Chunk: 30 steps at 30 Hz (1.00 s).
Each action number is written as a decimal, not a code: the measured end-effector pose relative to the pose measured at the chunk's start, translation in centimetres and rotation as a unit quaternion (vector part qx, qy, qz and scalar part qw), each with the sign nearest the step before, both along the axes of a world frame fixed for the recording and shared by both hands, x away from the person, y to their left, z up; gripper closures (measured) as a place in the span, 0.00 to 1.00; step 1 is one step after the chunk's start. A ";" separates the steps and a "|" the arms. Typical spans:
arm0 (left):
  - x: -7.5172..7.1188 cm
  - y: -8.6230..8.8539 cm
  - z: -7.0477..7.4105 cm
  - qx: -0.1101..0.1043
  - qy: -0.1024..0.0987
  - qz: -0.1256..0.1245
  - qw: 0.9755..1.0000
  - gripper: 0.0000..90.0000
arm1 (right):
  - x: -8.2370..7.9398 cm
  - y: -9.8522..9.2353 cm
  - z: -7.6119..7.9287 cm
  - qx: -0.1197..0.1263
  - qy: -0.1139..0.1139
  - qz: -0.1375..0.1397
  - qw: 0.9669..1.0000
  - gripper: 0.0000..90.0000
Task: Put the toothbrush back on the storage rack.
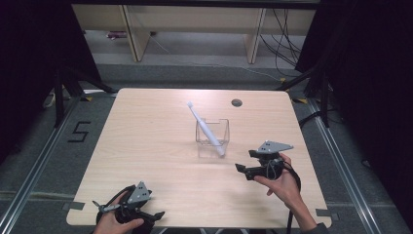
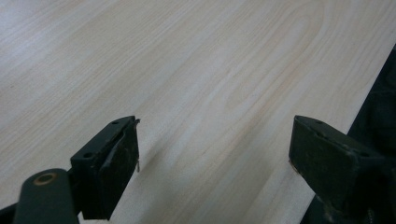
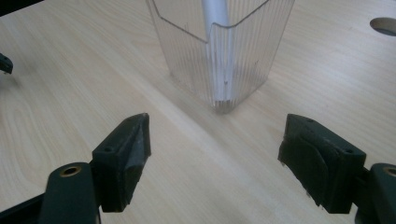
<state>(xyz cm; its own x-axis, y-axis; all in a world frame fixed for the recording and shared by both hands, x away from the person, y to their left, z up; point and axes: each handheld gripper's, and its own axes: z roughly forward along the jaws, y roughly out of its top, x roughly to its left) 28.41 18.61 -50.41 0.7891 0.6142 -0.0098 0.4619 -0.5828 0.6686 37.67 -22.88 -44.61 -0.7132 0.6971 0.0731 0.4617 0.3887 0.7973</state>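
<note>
Standing tilted in the clear cup (image 1: 212, 138) at mid-table, the white toothbrush (image 1: 204, 127) leans far-left. Right gripper (image 1: 246, 162) just beside it, jaws wide, empty; left gripper (image 1: 130, 213) likewise, near edge.

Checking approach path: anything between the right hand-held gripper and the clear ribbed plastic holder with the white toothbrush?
Nothing visible. The right hand-held gripper is open and faces the clear ribbed plastic holder, with bare light wooden table between them. The white toothbrush leans inside the holder, its head tilted up and away from the gripper.
</note>
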 end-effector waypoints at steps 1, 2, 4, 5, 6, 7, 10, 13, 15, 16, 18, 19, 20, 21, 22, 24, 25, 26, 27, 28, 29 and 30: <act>0.0 0.0 0.0 -0.001 0.001 0.003 1.000 0.17 | -0.2 0.0 -0.1 0.002 0.015 -0.003 1.000 0.27; 0.0 0.0 0.0 -0.001 0.001 0.002 1.000 0.17 | -0.2 -0.1 -0.2 -0.001 0.004 -0.003 1.000 0.27; 0.0 0.0 -0.1 -0.001 0.001 0.002 1.000 0.17 | -0.4 -0.3 -0.5 0.001 0.009 -0.006 1.000 0.27; 0.0 -0.1 -0.1 -0.001 0.002 0.002 1.000 0.17 | -0.3 -0.4 -0.7 0.002 0.006 0.000 1.000 0.27; 0.0 -0.1 -0.1 -0.001 0.002 0.002 1.000 0.17 | -0.6 -0.5 -0.9 0.002 0.011 -0.008 1.000 0.27; 0.0 -0.1 -0.1 -0.001 0.002 0.003 1.000 0.17 | -0.6 -0.5 -0.9 0.002 0.011 -0.008 1.000 0.27; 0.1 0.0 -0.1 0.003 0.006 0.003 1.000 0.17 | -0.9 -0.6 -1.3 0.007 0.019 -0.012 1.000 0.27; 0.0 -0.1 -0.1 0.000 0.001 0.002 1.000 0.17 | -1.1 -0.6 -1.7 0.002 0.018 -0.014 1.000 0.27; 0.1 0.0 -0.1 0.002 -0.001 -0.003 1.000 0.17 | -1.3 -0.9 -2.0 -0.011 0.007 -0.004 1.000 0.27; 0.1 0.0 -0.1 0.002 -0.001 -0.002 1.000 0.17 | -1.6 -0.9 -2.1 -0.010 0.015 -0.008 1.000 0.27; 0.1 0.0 -0.1 0.003 0.000 -0.002 1.000 0.17 | -2.3 -1.2 -2.4 -0.005 0.021 -0.017 1.000 0.27; 0.1 0.0 -0.1 0.003 0.000 -0.002 1.000 0.17 | -2.3 -1.3 -2.5 -0.004 0.022 -0.016 1.000 0.27; 0.1 -0.1 -0.1 0.002 0.000 -0.001 1.000 0.17 | -2.3 -1.3 -2.5 -0.004 0.022 -0.016 1.000 0.27; 0.0 -0.1 -0.1 0.000 0.002 0.001 1.000 0.17 | -2.3 -1.5 -2.6 -0.013 0.008 -0.005 1.000 0.27; 0.0 -0.1 -0.1 0.001 0.003 0.003 1.000 0.17 | -2.7 -1.5 -2.6 -0.003 0.021 -0.019 1.000 0.27; 0.0 -0.1 -0.2 -0.004 0.001 0.005 1.000 0.17 | -2.8 -1.9 -2.7 -0.008 0.015 -0.006 1.000 0.27; 0.0 -0.1 -0.2 -0.003 0.001 0.004 1.000 0.17 | -3.0 -2.0 -2.7 -0.007 0.016 -0.006 1.000 0.27; 0.0 -0.1 -0.2 -0.005 0.001 0.005 1.000 0.17 | -3.3 -2.3 -2.6 -0.002 0.011 -0.005 1.000 0.27; 0.0 -0.1 -0.2 -0.005 0.001 0.005 1.000 0.17 | -3.3 -2.3 -2.6 -0.002 0.011 -0.005 1.000 0.27; 0.0 -0.1 -0.2 -0.004 0.002 0.004 1.000 0.17 | -3.4 -2.3 -2.6 0.003 0.021 -0.013 1.000 0.27; 0.0 -0.1 -0.2 -0.004 0.001 0.004 1.000 0.17 | -3.6 -2.5 -2.8 -0.004 0.010 -0.009 1.000 0.27; 0.0 -0.1 -0.2 -0.004 0.001 0.004 1.000 0.17 | -3.9 -2.4 -2.9 0.002 0.022 -0.018 1.000 0.27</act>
<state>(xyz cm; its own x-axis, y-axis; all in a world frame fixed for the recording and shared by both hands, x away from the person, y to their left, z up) 28.43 18.50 -50.63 0.7843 0.6202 -0.0165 0.4679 -0.5738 0.6722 33.80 -25.23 -47.49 -0.6831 0.7225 0.1065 0.5106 0.3681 0.7771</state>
